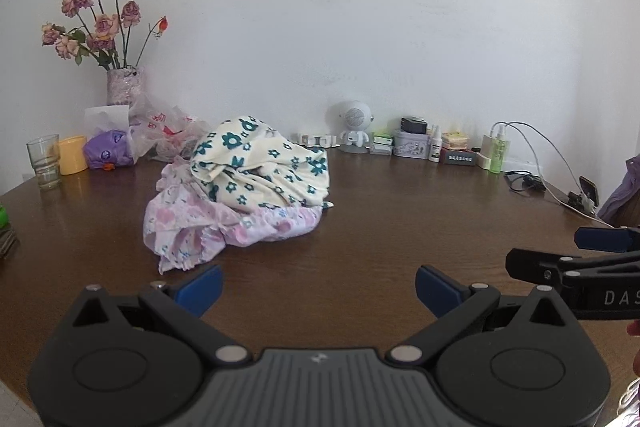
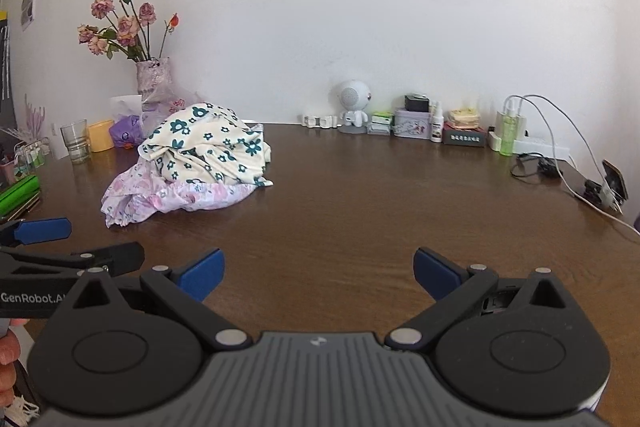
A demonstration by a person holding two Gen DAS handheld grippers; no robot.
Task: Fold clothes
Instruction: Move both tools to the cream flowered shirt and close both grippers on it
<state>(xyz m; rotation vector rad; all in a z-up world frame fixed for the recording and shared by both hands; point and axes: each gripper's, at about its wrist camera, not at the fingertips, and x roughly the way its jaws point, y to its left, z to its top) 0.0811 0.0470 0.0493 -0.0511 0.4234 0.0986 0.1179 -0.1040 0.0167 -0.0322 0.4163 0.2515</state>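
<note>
Progress: nothing folded | clothes pile (image 1: pixel 240 187) crumpled far left on table (image 1: pixel 400 227) | your left gripper (image 1: pixel 319 291) and right gripper (image 2: pixel 319 273) spread, empty | all folding remains.

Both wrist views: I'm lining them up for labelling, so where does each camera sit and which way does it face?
Left wrist: rides the left gripper, low over the brown table, facing the wall; the clothes pile lies ahead, the right gripper's fingers enter at the right edge.
Right wrist: rides the right gripper, facing the same way; the clothes pile sits left of centre, the left gripper's fingers and a hand show at left.
Shared: pile, table, flower vase, white speaker figure.
</note>
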